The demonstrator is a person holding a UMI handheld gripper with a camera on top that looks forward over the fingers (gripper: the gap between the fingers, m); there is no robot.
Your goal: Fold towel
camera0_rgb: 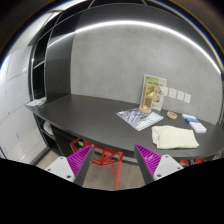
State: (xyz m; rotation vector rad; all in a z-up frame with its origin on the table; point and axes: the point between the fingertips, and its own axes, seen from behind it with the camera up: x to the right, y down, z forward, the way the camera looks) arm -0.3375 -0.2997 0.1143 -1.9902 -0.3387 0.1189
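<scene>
gripper view: the gripper hangs above the near edge of a dark table, its two fingers spread apart with nothing between them. the left pink pad and the right pink pad face each other across an open gap, through which a reddish floor shows below the table edge.

the towel, cream-coloured and already lying in a folded stack, rests on the table to the right and beyond the right finger, well apart from it. just beyond the towel, at the far right, lies a small white box. left of the towel, nearer the middle of the table, a flat leaflet lies on the top, and behind it an upright card with a green and tan picture stands against the grey wall. a row of white sockets sits on the wall to the right of the card. at the far left end of the table lies a pale sheet.
</scene>
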